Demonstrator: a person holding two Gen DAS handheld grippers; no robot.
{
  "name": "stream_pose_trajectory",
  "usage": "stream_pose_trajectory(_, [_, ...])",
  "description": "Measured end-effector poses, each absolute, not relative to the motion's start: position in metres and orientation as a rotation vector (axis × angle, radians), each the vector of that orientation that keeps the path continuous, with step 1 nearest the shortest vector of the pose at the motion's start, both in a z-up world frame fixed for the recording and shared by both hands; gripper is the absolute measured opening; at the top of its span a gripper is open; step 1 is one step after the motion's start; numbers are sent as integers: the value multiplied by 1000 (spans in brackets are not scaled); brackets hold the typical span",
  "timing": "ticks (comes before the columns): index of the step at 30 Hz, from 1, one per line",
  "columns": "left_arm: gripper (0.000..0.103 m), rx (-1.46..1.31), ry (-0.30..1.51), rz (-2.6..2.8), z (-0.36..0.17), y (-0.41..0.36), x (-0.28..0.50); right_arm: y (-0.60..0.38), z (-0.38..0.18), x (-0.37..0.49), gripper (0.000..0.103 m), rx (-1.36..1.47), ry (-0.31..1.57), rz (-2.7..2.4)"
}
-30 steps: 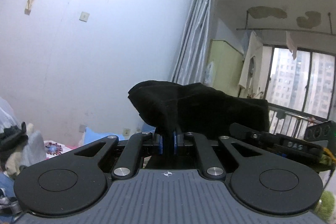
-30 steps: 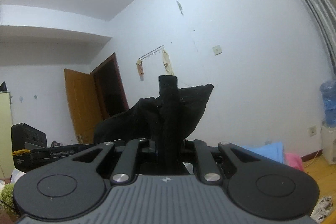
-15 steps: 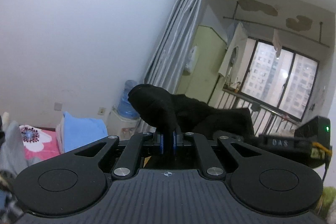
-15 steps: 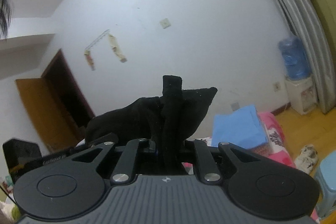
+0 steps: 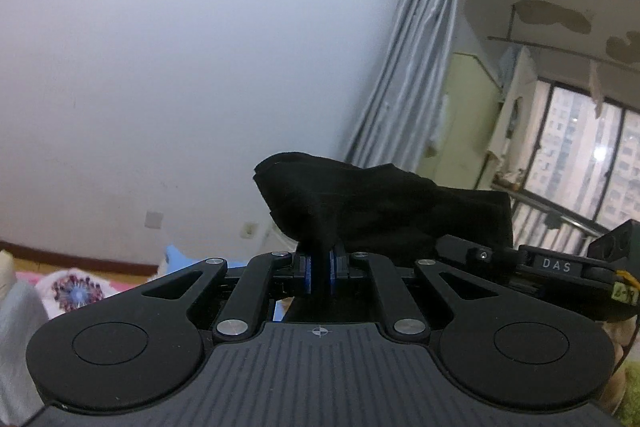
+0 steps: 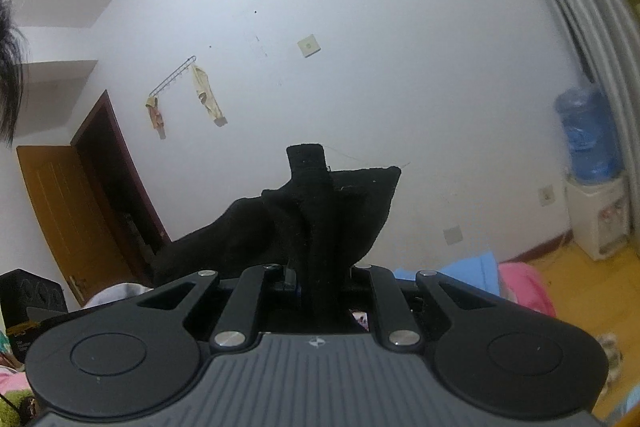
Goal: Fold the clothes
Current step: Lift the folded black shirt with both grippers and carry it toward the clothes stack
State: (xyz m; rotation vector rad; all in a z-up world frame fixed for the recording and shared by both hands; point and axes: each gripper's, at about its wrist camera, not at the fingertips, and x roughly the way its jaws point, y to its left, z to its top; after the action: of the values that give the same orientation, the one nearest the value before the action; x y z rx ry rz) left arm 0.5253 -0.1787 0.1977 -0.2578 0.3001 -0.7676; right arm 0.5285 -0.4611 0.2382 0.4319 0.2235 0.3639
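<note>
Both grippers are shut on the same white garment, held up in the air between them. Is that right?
Not quite: the garment is black, not white, as both wrist views show. The rest stands: the left gripper and the right gripper are each shut on it, and it hangs in the air between them.

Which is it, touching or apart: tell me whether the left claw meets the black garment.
Touching. The left wrist view shows the left claw with its blue pads closed on a pinched fold of the black garment, no gap between pad and cloth.
</note>
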Motion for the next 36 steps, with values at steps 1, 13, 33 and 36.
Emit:
stream_pose_trajectory(1, [6,-263,305,-763,193,-183,536,-467,232,543,13,430,221,375])
stream_pose_trajectory(13, [6,-252,394,-717,171,-218,623,-500,184,647,13,446,233,418])
stream_pose_trajectory(33, [6,-123,499,-639,149,-252,692,-551,114,756,13,611,330,429])
stream_pose_trajectory(36, [6,-102,509,-623,143,-254,700,-556,106,770,13,620,349,436])
